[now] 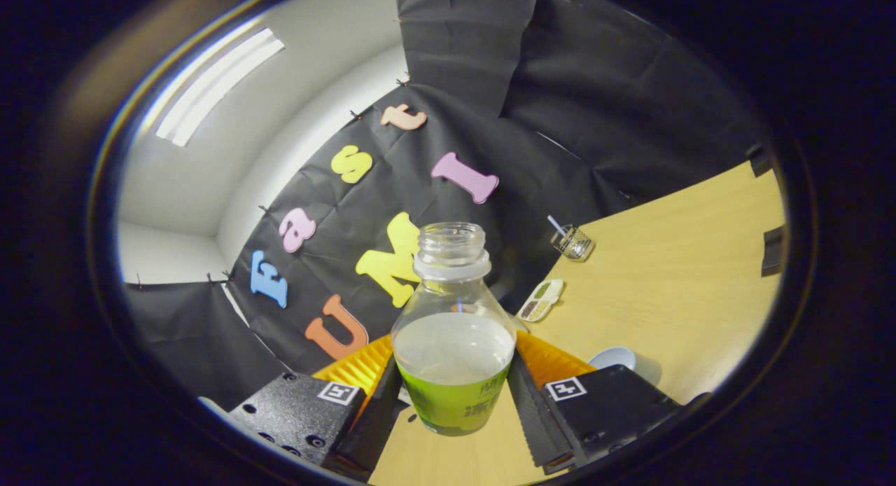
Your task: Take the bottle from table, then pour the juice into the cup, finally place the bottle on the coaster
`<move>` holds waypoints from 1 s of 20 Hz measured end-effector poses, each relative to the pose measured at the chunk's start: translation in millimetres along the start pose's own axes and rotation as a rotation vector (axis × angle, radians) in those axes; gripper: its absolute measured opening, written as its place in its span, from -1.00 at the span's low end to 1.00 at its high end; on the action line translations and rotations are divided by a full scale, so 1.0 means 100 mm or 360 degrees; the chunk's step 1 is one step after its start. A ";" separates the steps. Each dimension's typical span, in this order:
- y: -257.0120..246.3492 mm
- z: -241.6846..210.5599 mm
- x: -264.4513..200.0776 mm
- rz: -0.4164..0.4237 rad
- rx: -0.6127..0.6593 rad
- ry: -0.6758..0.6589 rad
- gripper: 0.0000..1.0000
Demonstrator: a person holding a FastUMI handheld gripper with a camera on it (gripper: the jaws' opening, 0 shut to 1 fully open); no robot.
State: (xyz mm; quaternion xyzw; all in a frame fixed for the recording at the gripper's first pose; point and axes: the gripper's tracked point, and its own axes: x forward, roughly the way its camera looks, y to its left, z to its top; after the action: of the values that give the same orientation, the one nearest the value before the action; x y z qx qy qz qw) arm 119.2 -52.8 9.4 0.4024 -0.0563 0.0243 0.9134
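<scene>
Clamped on the bottle (453, 346), gripper (453, 409) fingers pressing its lower body from both sides, neck pointing up and away, mouth uncapped, liquid roughly half full. Lifted and tilted, judging by the slanted table (672, 276). Cup (614, 358) just beyond the right finger; coaster (540, 300) farther on, glass with straw (572, 241) beyond. Pour calls for tipping rightward.

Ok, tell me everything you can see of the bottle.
The bottle is clear plastic with a wide threaded neck, a collar ring and no cap. A green label wraps its lower body, and pale cloudy juice fills it to about the shoulder. It sits between the fingers of the gripper, which press its sides, and appears lifted and tilted relative to the wooden table. The glass cup stands well beyond it.
</scene>
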 end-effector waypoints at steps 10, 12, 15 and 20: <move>0.14 -0.30 -0.04 -0.0051 -0.0677 -0.0001 0.64; 0.05 -0.41 0.00 -0.0138 -0.0832 0.0062 0.65; 0.04 -0.56 0.10 -0.0190 -0.0953 0.0129 0.66; -0.06 -0.72 0.28 -0.0222 -0.1078 0.0150 0.66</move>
State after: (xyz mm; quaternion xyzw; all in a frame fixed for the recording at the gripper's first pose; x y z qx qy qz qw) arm 153.8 -3.1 -39.8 0.0777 0.0088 -0.0397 0.9961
